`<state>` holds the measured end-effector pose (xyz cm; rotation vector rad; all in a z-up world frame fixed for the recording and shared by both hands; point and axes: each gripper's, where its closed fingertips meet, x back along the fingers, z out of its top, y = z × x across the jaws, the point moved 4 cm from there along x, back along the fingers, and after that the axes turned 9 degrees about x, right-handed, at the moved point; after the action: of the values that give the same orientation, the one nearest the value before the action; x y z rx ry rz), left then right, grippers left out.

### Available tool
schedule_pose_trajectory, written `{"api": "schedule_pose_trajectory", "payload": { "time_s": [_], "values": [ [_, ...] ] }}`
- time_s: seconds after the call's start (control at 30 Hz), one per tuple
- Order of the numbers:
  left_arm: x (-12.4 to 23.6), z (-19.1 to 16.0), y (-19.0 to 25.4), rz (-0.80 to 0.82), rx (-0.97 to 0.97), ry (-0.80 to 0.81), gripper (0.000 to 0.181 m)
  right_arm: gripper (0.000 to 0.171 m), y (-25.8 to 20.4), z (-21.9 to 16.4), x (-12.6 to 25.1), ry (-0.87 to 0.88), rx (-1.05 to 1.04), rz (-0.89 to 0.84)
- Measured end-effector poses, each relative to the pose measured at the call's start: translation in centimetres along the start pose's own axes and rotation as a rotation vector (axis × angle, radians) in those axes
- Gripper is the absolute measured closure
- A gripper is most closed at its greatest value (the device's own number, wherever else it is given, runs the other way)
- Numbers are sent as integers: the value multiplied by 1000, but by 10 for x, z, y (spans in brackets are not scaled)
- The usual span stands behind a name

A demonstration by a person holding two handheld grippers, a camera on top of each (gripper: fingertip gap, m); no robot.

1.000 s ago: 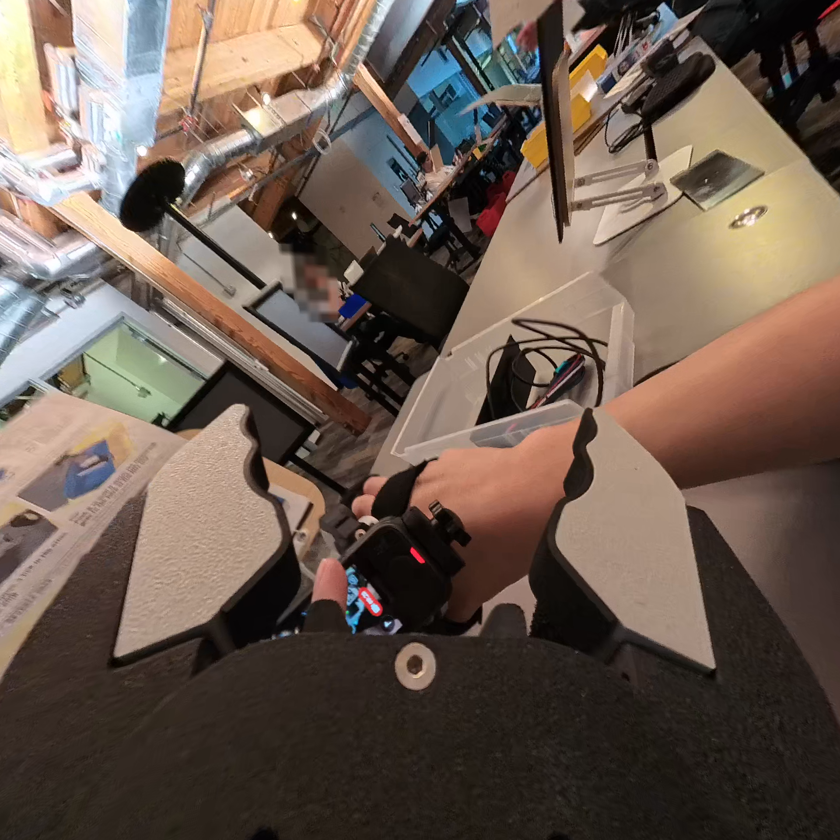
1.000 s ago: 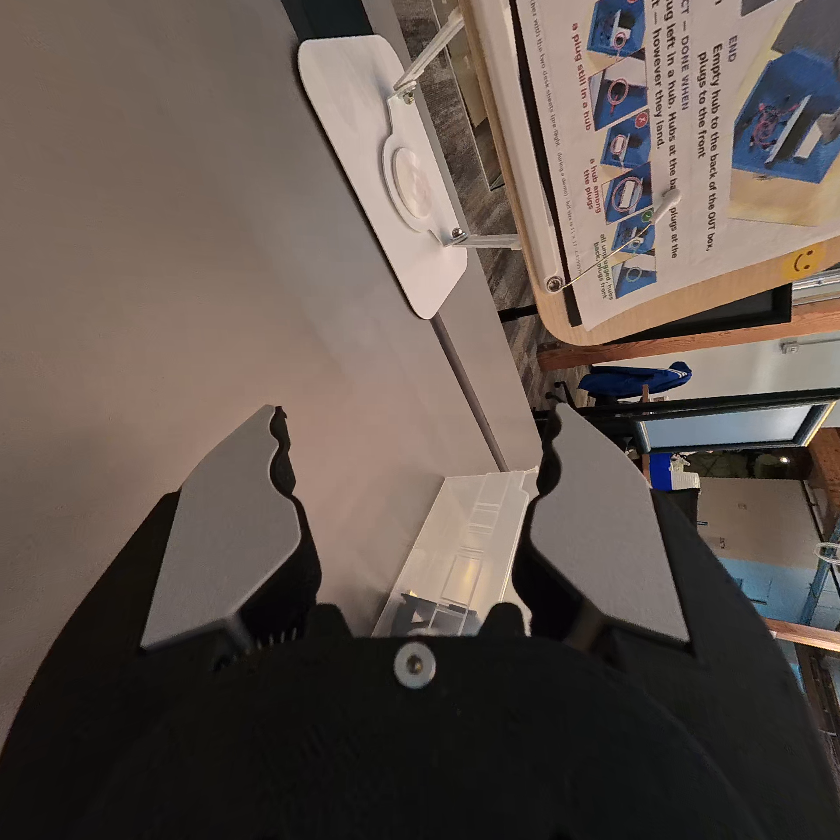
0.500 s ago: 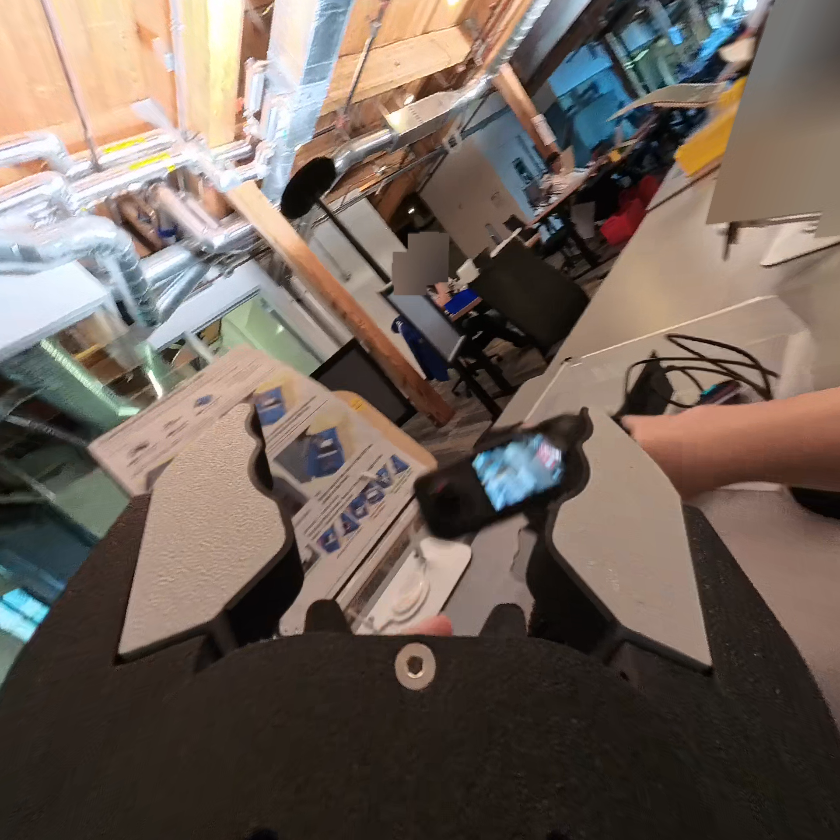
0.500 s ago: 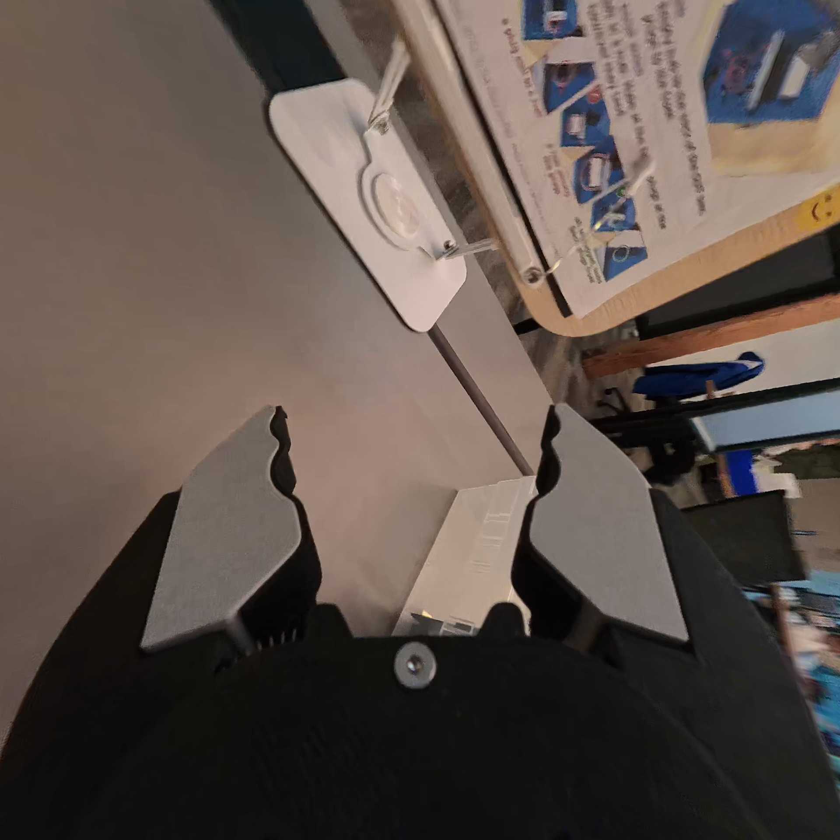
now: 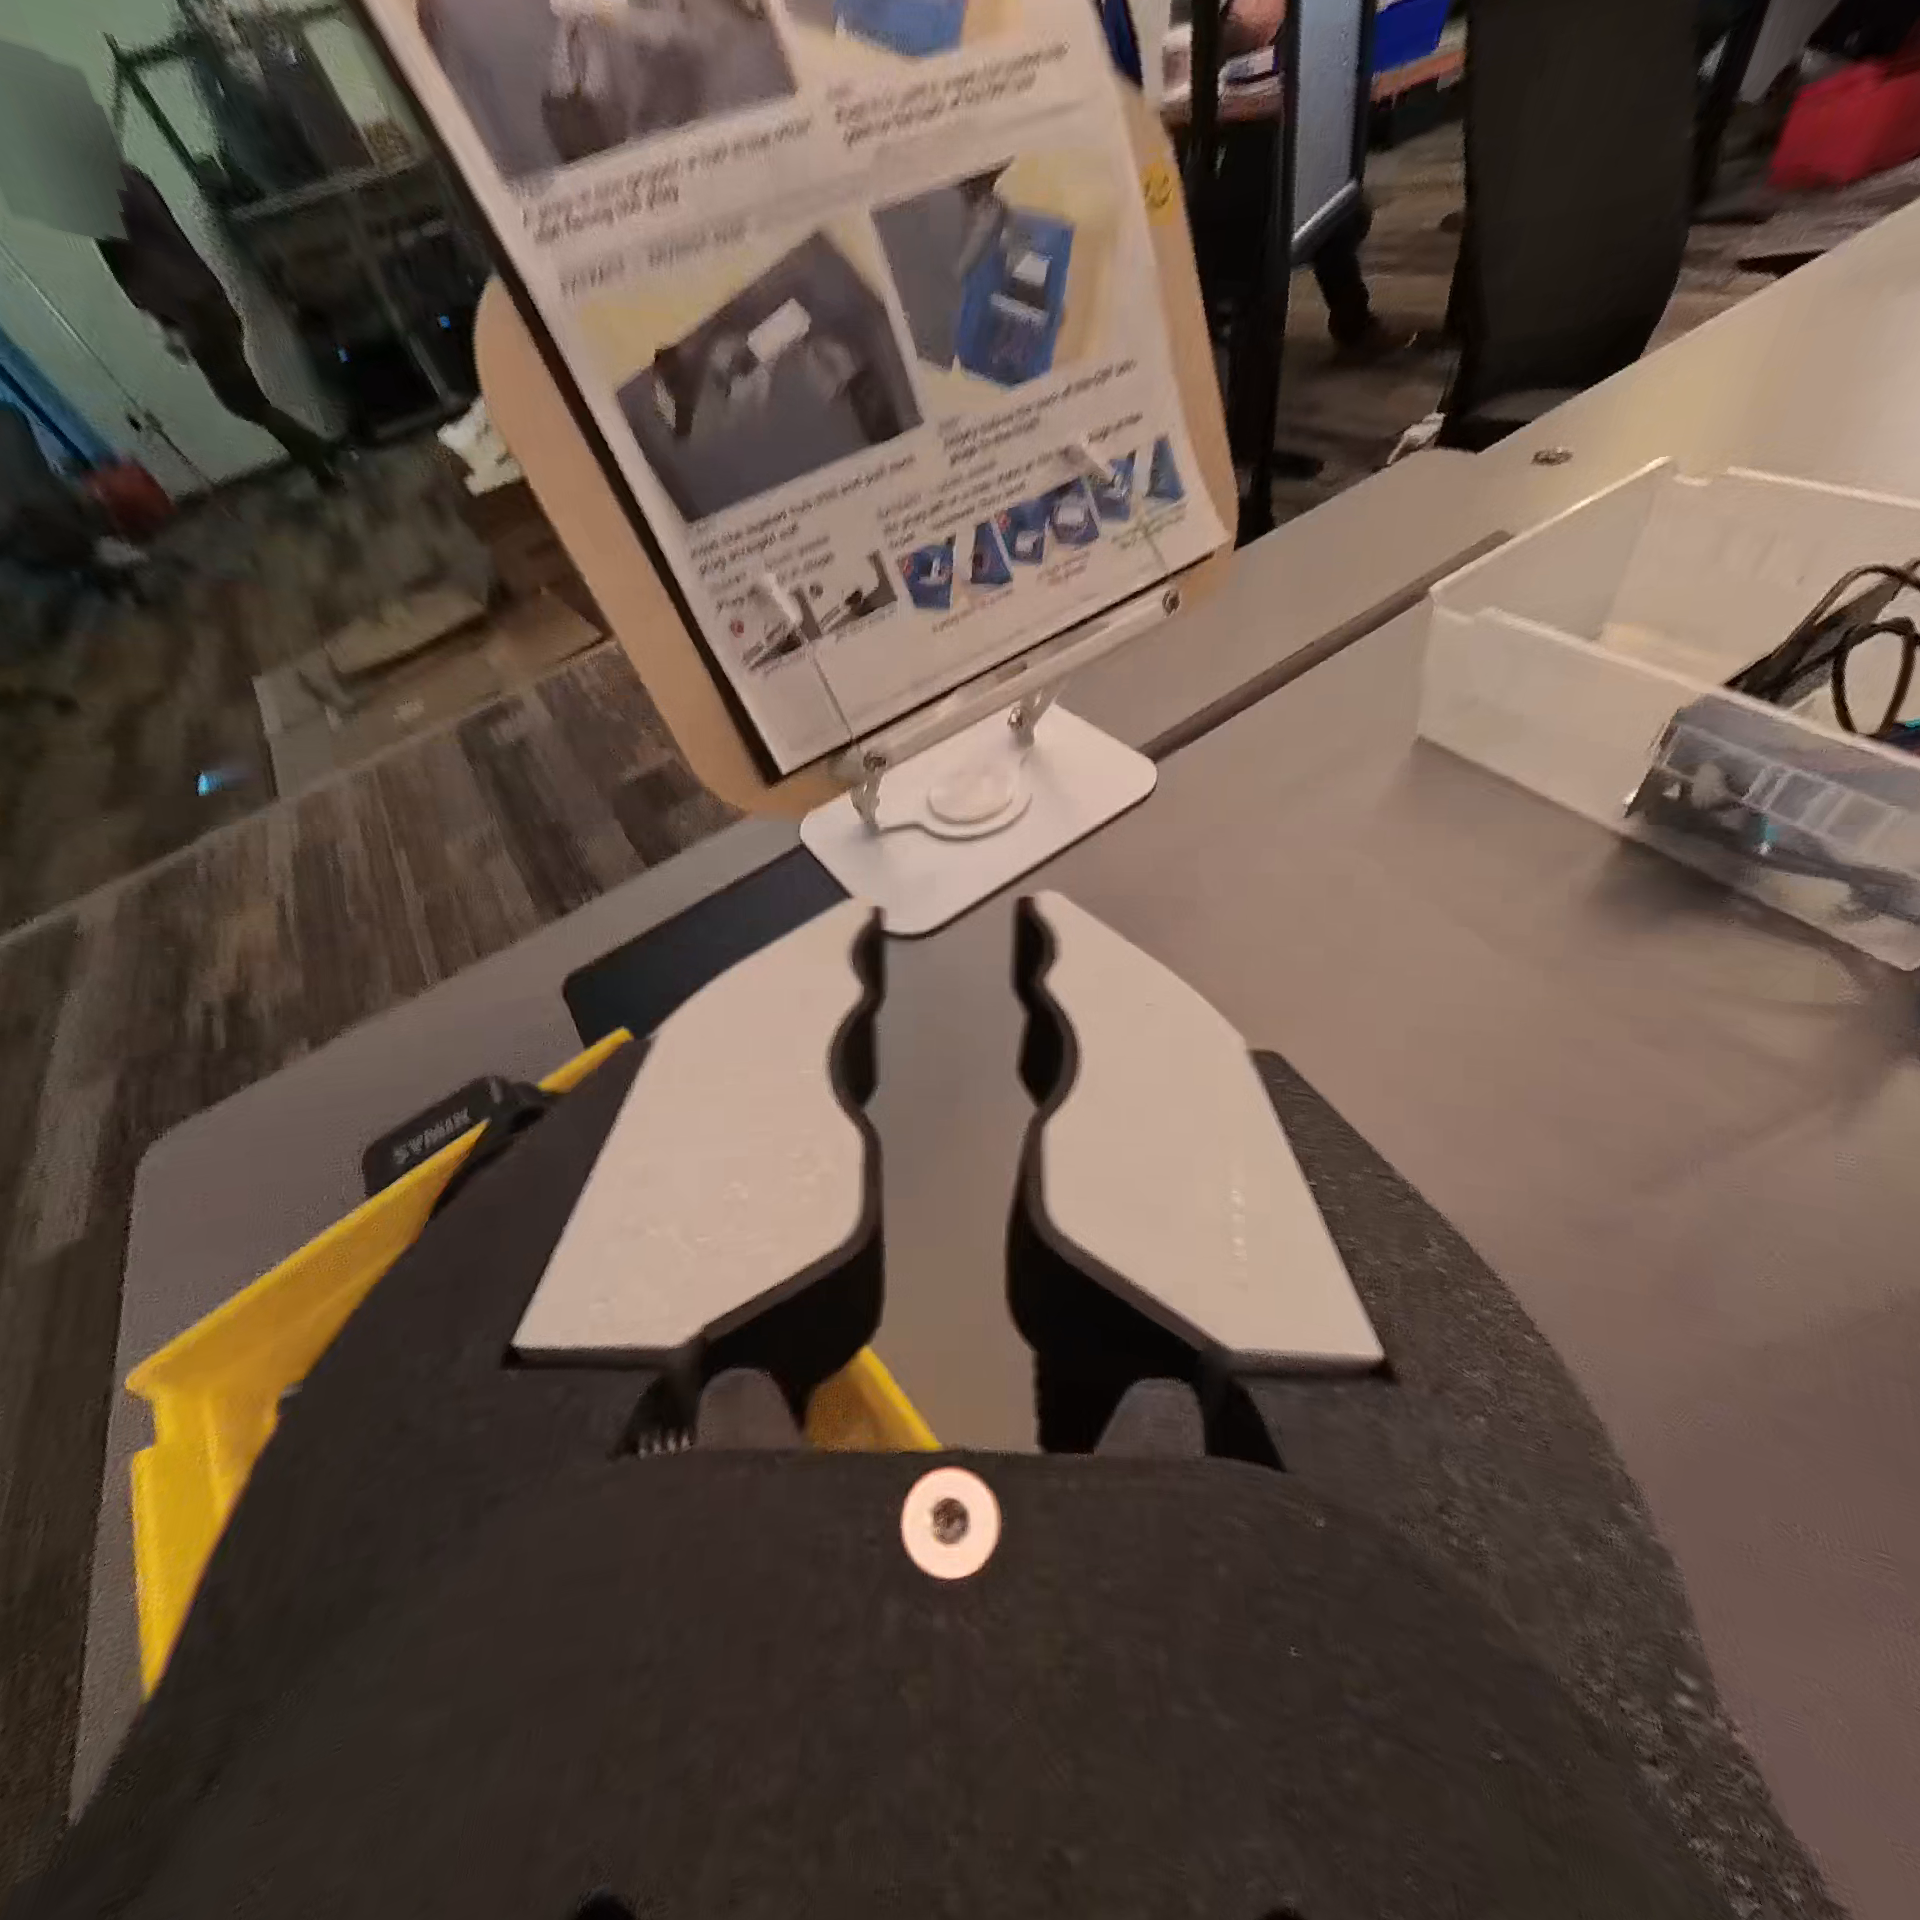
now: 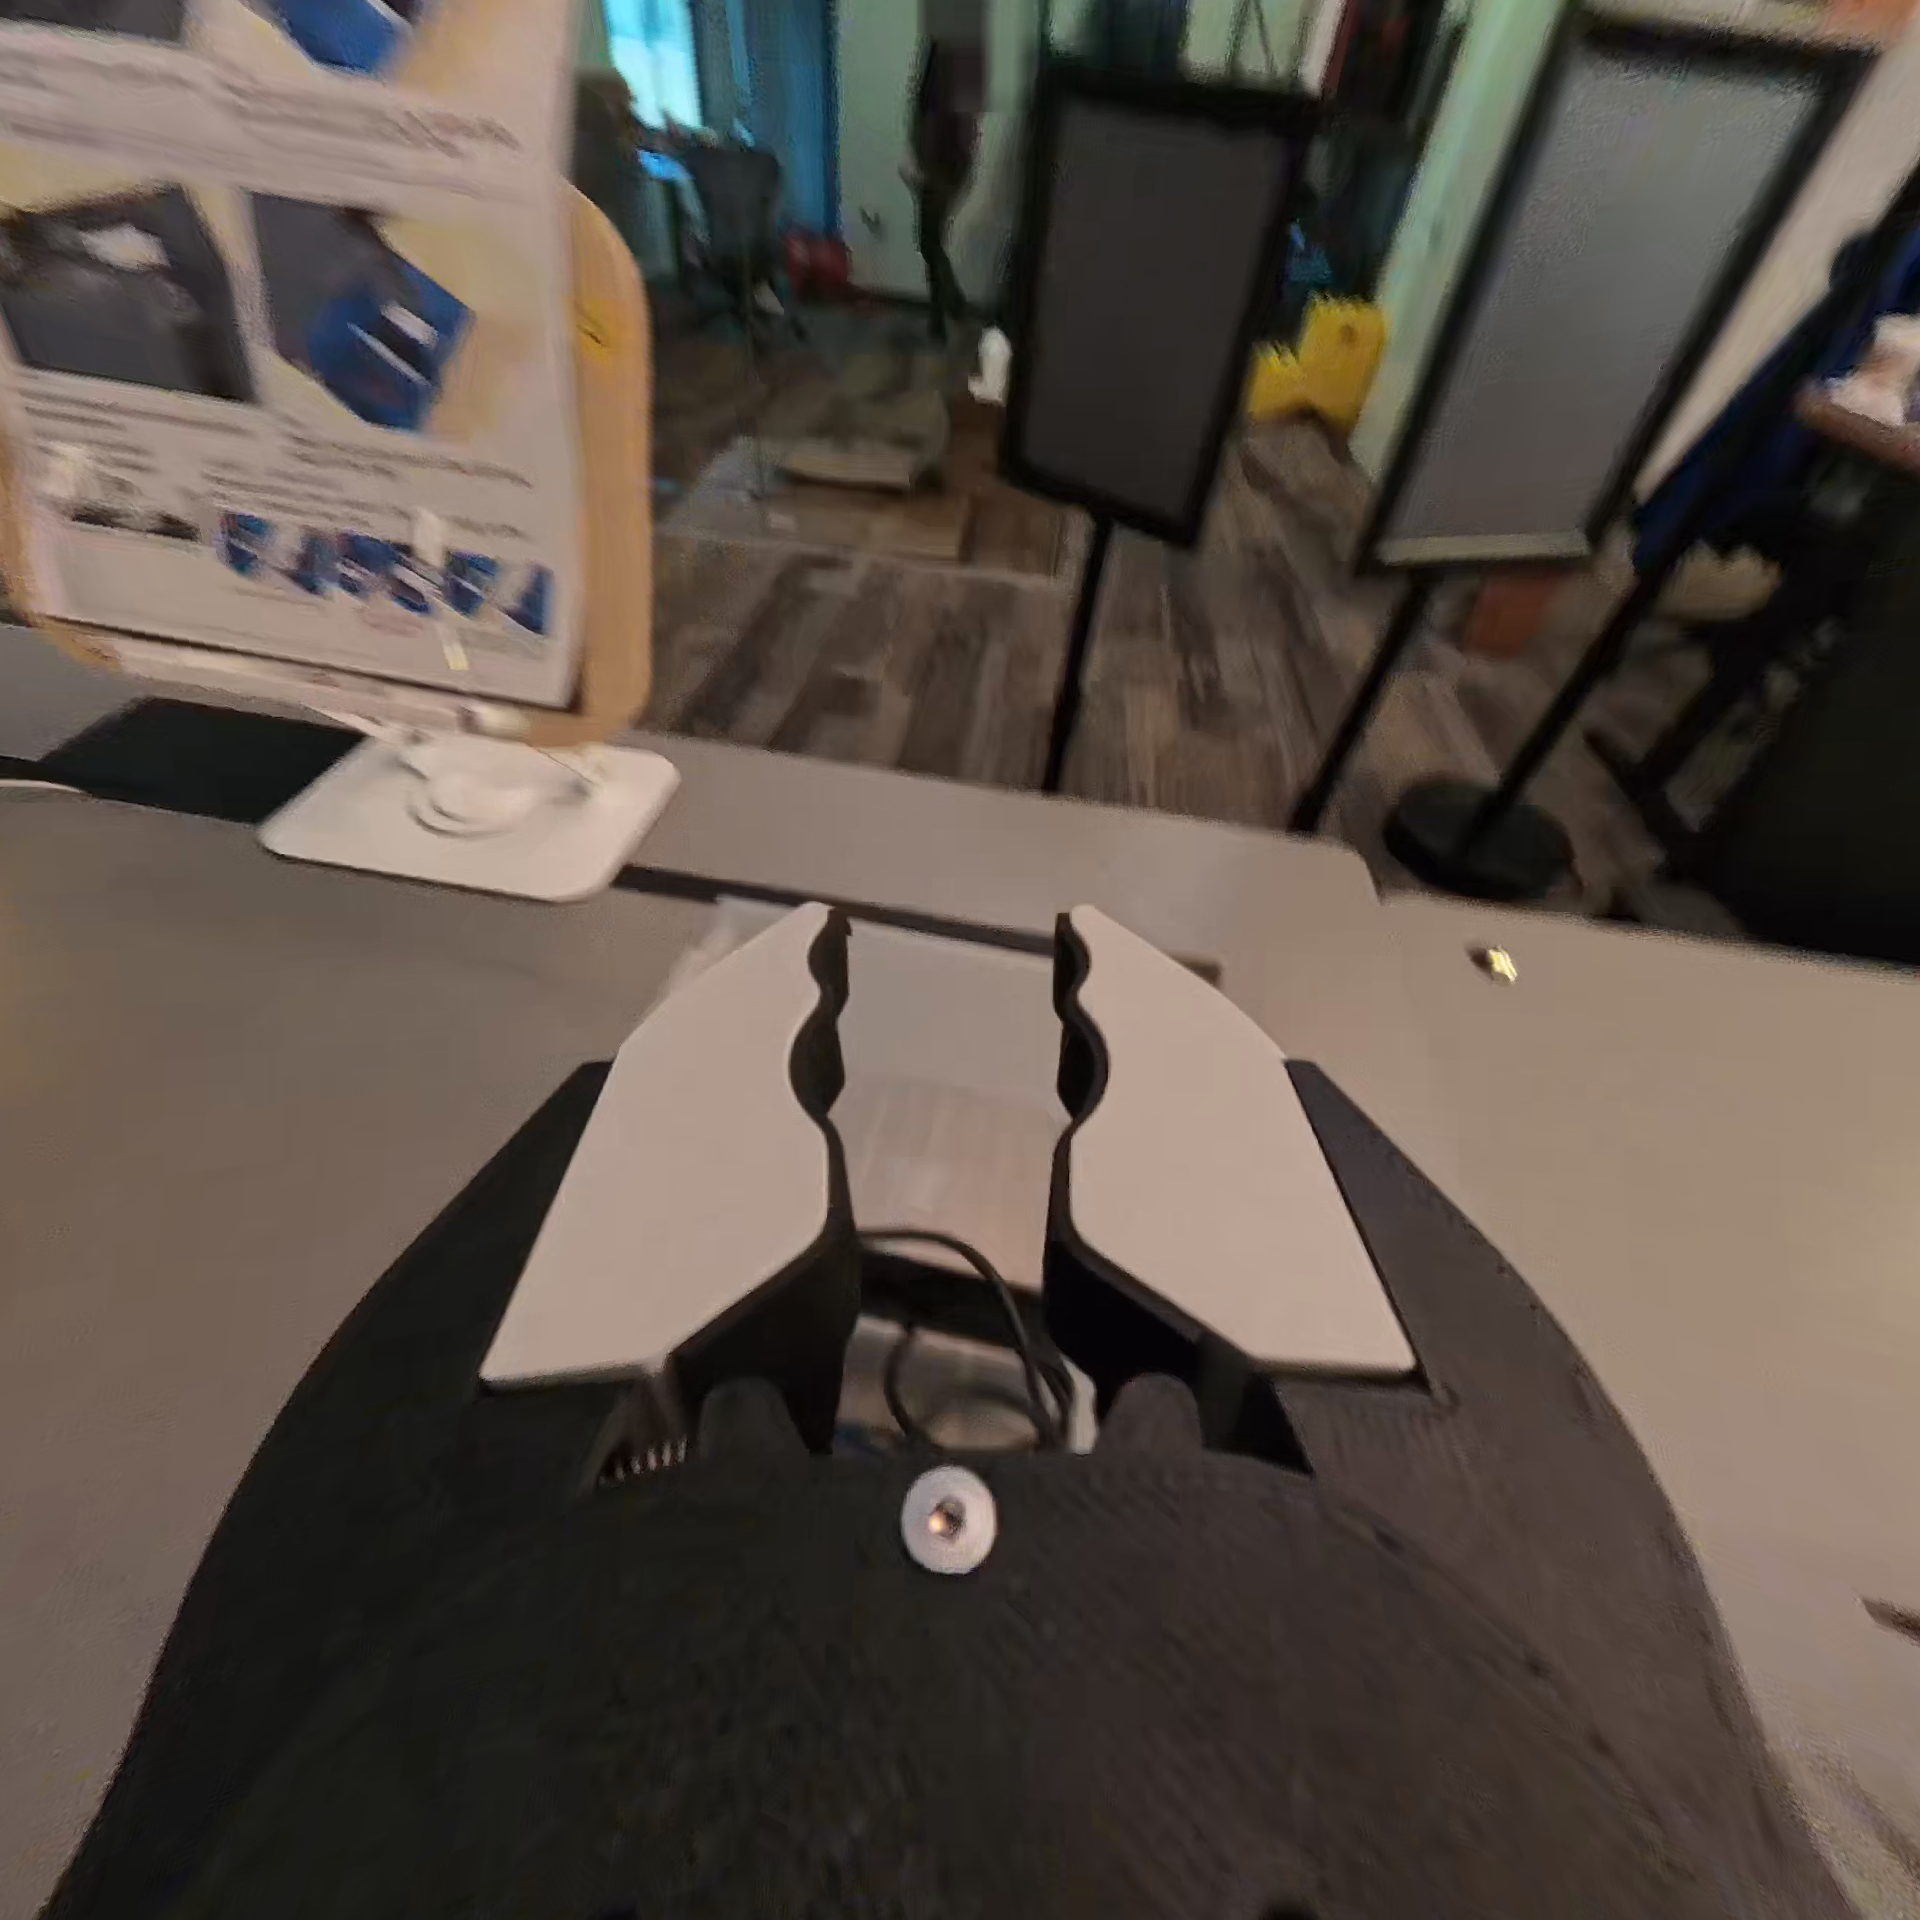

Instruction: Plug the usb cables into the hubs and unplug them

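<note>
My left gripper (image 5: 948, 925) hovers over the grey table (image 5: 1455, 1195), empty, its jaws a narrow gap apart. To its right stands a clear bin (image 5: 1538, 665) holding black cables (image 5: 1860, 644), with a small clear box of dark parts (image 5: 1787, 821) in front of it. My right gripper (image 6: 943, 920) is open and empty above a clear bin (image 6: 935, 1143). A black cable (image 6: 987, 1309) shows low between its fingers (image 6: 707, 1143). I cannot make out a hub clearly in either view.
An instruction sheet on a wooden board (image 5: 883, 364) stands on a white base (image 5: 977, 821) at the table's far edge; it also shows in the right wrist view (image 6: 312, 364). A yellow bin (image 5: 260, 1351) lies under my left gripper. Black panels on posts (image 6: 1132, 312) stand beyond the table. Left tips to right tips: about 55 centimetres.
Both views swung from tilted to level, facing the board and the table's far edge. Both grippers' jaws have narrowed. The person's hand and the camera it held have left the left wrist view.
</note>
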<state>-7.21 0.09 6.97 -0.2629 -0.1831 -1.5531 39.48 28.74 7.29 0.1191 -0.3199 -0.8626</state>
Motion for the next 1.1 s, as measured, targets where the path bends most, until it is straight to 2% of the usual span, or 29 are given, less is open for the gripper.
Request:
{"api": "schedule_pose_trajectory", "payload": {
  "time_s": [0.07,0.13,0.27,0.33,0.43,0.53,0.63,0.77,0.8,0.9,1.0,1.1],
  "values": [
    [-1,-7,-5,-49,19,-23,181,133,29,-27,2,-87,-43,-75],
    [-5,-9,-7,-77,63,-18,181,133,46,-46,-4,-136,-71,-112],
    [-24,-14,6,-153,118,-36,178,132,52,-84,-22,-289,-101,-66],
    [-33,-17,18,-183,110,-83,170,128,51,-102,-23,-399,-87,-39],
    [-40,-14,32,-164,96,-81,155,123,52,-121,-18,-473,-105,-3],
    [-40,-7,32,-39,91,-60,131,118,55,-136,-12,-539,-191,28],
    [-24,-20,5,199,106,-137,107,116,52,-152,-10,-586,-230,95],
    [21,-42,-57,397,145,-273,106,119,47,-184,-12,-732,-267,137],
    [35,-47,-76,443,159,-310,109,124,45,-190,-13,-767,-270,154],
    [72,-80,-127,520,268,-469,106,144,36,-200,-16,-815,-283,230],
    [91,-124,-163,519,386,-582,113,159,27,-204,-19,-849,-281,285],
    [100,-165,-188,560,420,-642,109,162,25,-206,-20,-876,-259,291]
  ]
}}
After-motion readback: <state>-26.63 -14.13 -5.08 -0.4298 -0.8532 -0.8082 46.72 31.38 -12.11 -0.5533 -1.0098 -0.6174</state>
